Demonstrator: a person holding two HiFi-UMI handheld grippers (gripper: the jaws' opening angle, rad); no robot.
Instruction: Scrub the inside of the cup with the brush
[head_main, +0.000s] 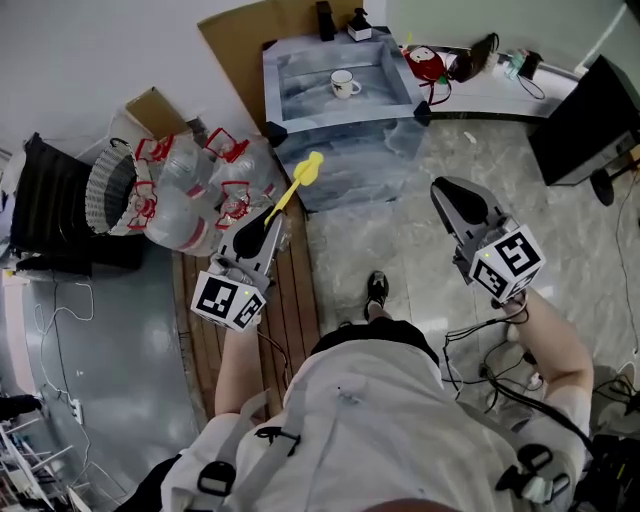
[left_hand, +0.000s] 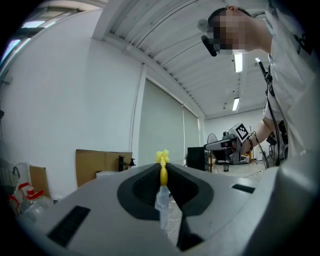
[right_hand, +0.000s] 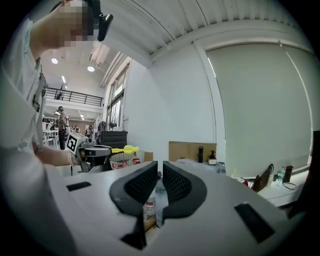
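Left tongs (left_hand: 163, 169) are closed on the yellow brush (head_main: 300, 181). Both ribbed pads press on its handle, and the wider end projects past the tips, toward the far side of the scene. Right tongs (right_hand: 160, 165) are closed to a thin slit, with nothing between the pads. Both tongs point away from the person, roughly level and well apart from each other, the left one at the left of the head view and the right one at the right.

Below the left tongs runs a strip of wooden planks (head_main: 293, 300). Just left of that strip lies a cluster of clear plastic bottles (head_main: 185, 195) with red handles. One black shoe (head_main: 377, 288) of the person stands on the pale floor between the two tongs.

Beyond the tongs, on the far side, stands a low blue-grey marbled surface (head_main: 300, 95) with a raised rim. The white cup (head_main: 343, 84) stands upright in its recess, handle to the right, well apart from the brush and from both tongs. A sheet of cardboard (head_main: 250, 40) leans against the wall behind the surface. A black monitor (head_main: 585, 125) stands at the far right.
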